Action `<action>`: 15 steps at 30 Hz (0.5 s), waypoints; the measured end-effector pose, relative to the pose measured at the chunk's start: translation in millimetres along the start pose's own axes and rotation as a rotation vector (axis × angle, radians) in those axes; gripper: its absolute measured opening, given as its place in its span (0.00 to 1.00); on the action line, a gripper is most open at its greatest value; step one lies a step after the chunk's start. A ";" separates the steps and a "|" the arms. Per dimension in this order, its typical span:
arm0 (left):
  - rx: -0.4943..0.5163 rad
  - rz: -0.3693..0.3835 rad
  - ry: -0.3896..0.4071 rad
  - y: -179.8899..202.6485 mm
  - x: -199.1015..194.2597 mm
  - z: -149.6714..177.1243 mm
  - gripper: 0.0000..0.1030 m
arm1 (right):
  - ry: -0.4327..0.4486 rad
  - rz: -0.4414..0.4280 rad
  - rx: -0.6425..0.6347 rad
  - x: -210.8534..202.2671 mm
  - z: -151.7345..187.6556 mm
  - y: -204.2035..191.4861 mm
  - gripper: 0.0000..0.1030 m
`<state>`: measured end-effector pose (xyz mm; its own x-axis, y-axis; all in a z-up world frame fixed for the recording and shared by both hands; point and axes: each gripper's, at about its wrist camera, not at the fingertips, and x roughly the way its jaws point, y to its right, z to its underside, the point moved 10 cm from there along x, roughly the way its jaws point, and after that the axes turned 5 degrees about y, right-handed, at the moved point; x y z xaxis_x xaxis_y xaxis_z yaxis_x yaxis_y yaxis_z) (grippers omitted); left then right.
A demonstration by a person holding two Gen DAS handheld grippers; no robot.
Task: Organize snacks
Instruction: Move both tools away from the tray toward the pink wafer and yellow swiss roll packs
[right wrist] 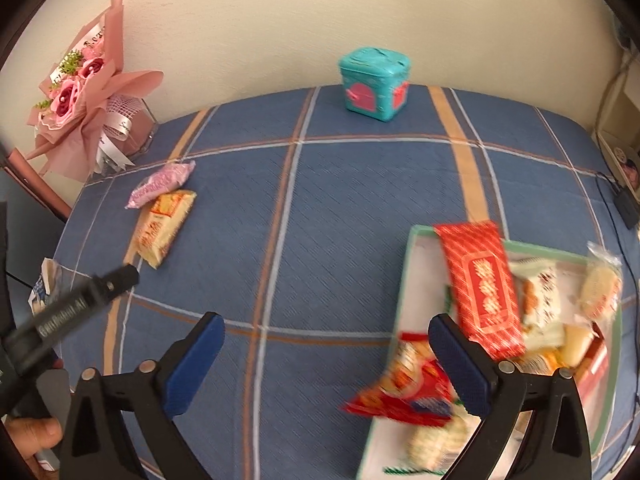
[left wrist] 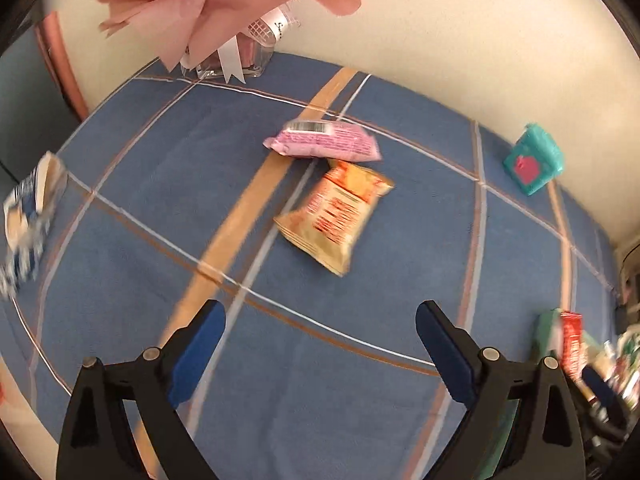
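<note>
Both tongs are standing wide open, holding nothing: the left tongs (left wrist: pixel 320 344) over the blue checked table (left wrist: pixel 360 380), the right tongs (right wrist: pixel 326 356) beside the snack tray (right wrist: pixel 412 248). A red cracker packet (right wrist: pixel 404 392) is hanging over the tray's edge and could slide out. The pink packet (left wrist: pixel 324 142) and yellow packet (left wrist: pixel 336 220) are lying touching, so grabbing one could drag the other.

My left gripper (left wrist: pixel 320 340) and right gripper (right wrist: pixel 326 352) look alike: black plastic arms with silver pivot screws, blue ribbed pads (right wrist: pixel 192 364). White lettering marks one black finger, unreadable.
</note>
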<state>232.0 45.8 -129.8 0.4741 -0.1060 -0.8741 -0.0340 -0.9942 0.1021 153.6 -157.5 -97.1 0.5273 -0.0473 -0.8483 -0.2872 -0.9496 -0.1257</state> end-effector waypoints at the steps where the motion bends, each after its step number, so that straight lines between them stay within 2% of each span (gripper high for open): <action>1: 0.007 -0.002 -0.001 -6.5 3.1 -6.1 0.93 | 0.003 -0.003 -0.010 4.0 -3.9 -7.2 1.00; 5: 0.027 -0.027 -0.003 -34.7 13.9 -26.8 0.93 | -0.009 -0.034 -0.028 24.3 -17.9 -38.6 1.00; 15: -0.016 -0.005 -0.011 -91.9 43.0 -71.4 0.93 | -0.092 -0.130 -0.038 97.5 -45.5 -135.0 1.00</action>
<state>318.4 134.0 -142.9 0.4644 -0.1015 -0.8798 -0.0174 -0.9943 0.1055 280.2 -48.1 -139.4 0.4820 0.1043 -0.8699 -0.1897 -0.9569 -0.2198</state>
